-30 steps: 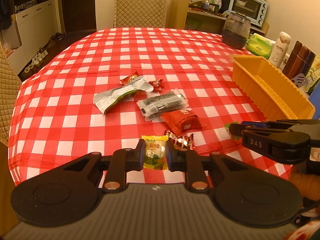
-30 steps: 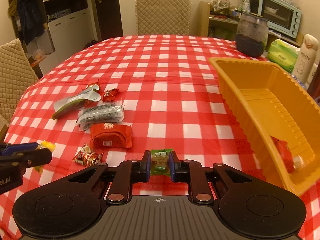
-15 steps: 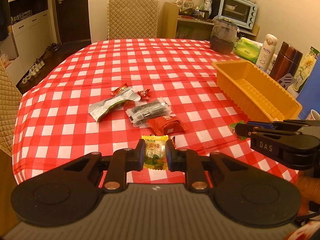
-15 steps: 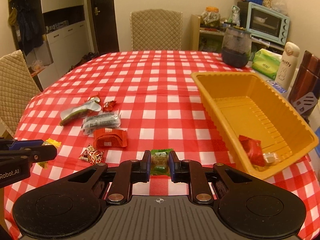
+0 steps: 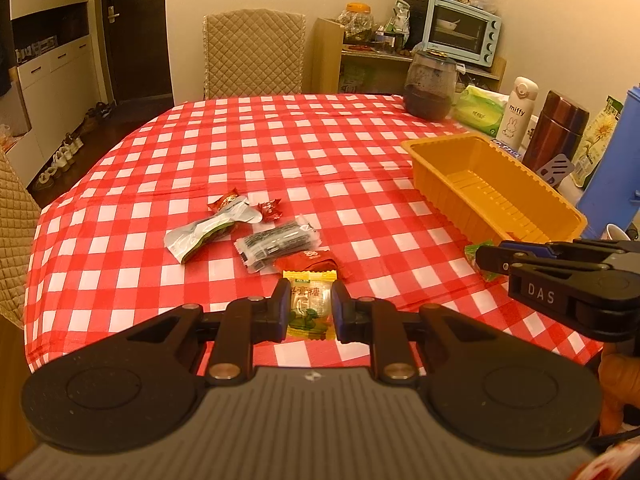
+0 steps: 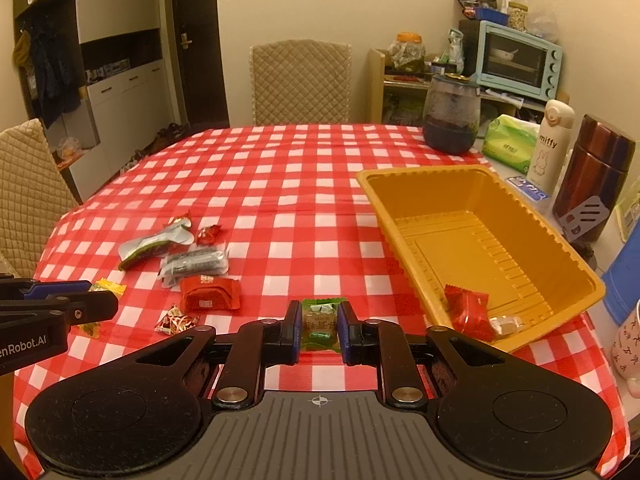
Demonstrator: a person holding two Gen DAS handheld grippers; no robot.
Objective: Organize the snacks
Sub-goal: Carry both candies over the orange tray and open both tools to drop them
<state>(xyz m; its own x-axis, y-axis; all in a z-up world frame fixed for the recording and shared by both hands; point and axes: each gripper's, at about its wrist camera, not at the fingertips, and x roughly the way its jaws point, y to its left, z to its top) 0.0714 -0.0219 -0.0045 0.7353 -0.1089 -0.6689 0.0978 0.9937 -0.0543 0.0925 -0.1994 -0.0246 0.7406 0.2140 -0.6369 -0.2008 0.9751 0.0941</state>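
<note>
Snacks are being gathered off the red-checked surface [image 6: 304,184] into the orange tray [image 6: 560,240] at the right of the frame, and the carry step looks to be in hand. The left gripper [image 5: 310,306] has its fingers clamped on a yellow candy [image 5: 309,307], and the right gripper [image 6: 319,327] has its fingers clamped on a green candy [image 6: 321,326]; both sweets sit at lower centre of their wrist views, clear of the cloth. The next move probably calls for bringing each candy over the tray's open top and only then parting the fingers. Counted: two candies held, two pieces already in the tray's near corner (a red packet [image 6: 466,310] and a small pale sweet [image 6: 505,324]), and six snacks loose at centre left of the surface.
</note>
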